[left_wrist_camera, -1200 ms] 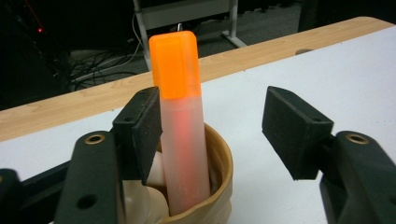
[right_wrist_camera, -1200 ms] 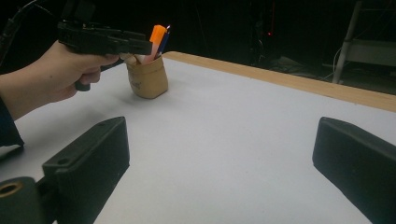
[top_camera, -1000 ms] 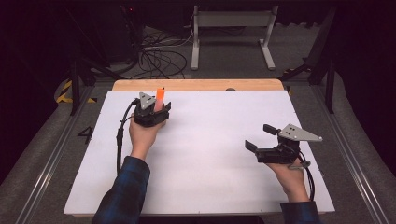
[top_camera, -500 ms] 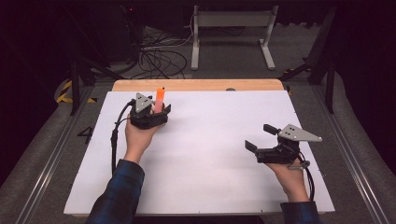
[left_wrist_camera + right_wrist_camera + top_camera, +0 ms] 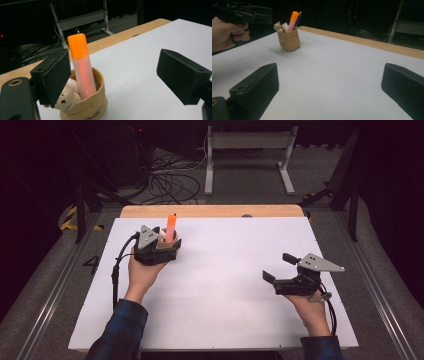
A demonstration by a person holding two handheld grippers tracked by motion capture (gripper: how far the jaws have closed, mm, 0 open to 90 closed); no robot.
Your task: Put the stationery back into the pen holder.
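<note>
A white sheet (image 5: pixel 225 285) covers the worktop; a light wooden strip (image 5: pixel 215 211) shows along its far edge. Beyond: grey metal stand (image 5: pixel 247 155), tangled black cables (image 5: pixel 170 182).

The high view looks down and forward over the white table (image 5: pixel 215 285), while the left gripper view sits close to the tan pouch (image 5: pixel 86 105) and the right gripper view faces it from well across the table.

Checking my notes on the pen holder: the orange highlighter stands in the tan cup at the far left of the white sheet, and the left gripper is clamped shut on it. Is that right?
Not quite. The left gripper is open, not clamped: the left gripper view shows both pads clear of the orange highlighter; its jaws have just been opening. The highlighter does stand in the tan cup on the white sheet.
</note>
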